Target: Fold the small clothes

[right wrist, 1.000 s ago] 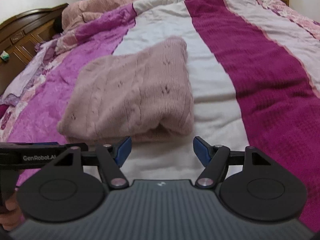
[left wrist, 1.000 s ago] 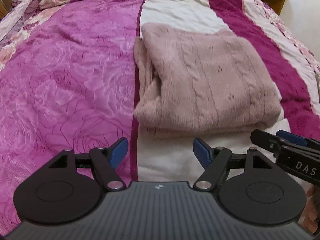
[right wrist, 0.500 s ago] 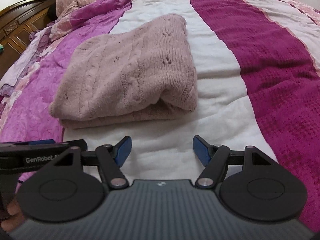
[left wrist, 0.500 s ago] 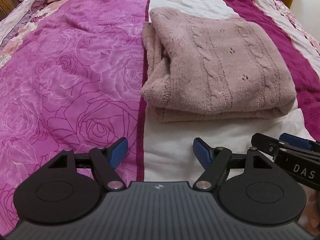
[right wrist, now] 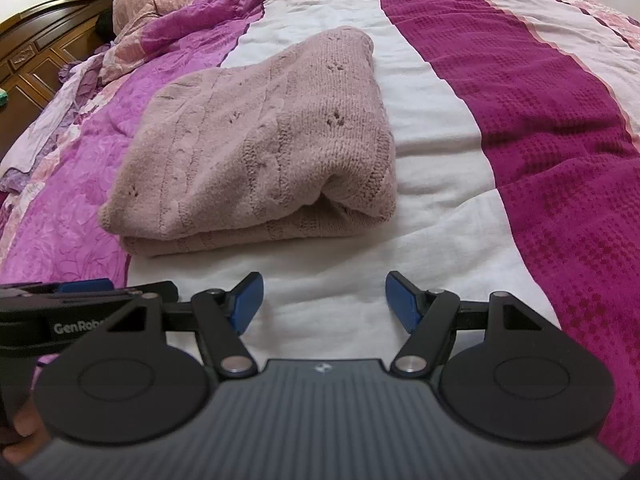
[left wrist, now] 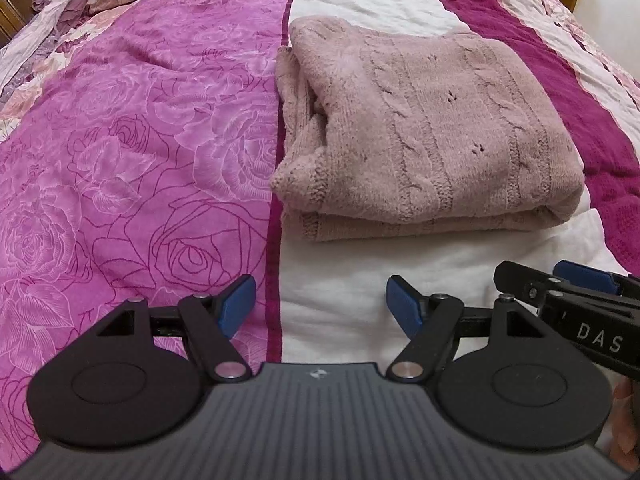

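— On the bed, what lies there?

— A dusty-pink knitted sweater (left wrist: 432, 128), folded into a thick rectangle of several layers. It rests on the white stripe of the bedspread (left wrist: 132, 152), its left edge touching the dark seam where the rose-printed pink panel begins.

— How does the knit look?

— Cable ribs run along the top face, with a few small eyelet holes between them. From the right wrist view the sweater (right wrist: 260, 152) shows a rounded fold at its near right corner and a flat lower layer peeking out beneath. From the left wrist view, loose stacked edges gape open on the left side.

— And the fingers?

— Both pairs are spread wide and hold nothing. The left gripper (left wrist: 320, 304) hangs over the bedspread just short of the sweater's near edge; the right gripper (right wrist: 323, 302) does the same over the white stripe, apart from the cloth.

— Anything else around?

— A deep magenta stripe lies right of the sweater, rumpled bedding is heaped at the far end, and a dark wooden headboard (right wrist: 44, 40) stands at the upper left.
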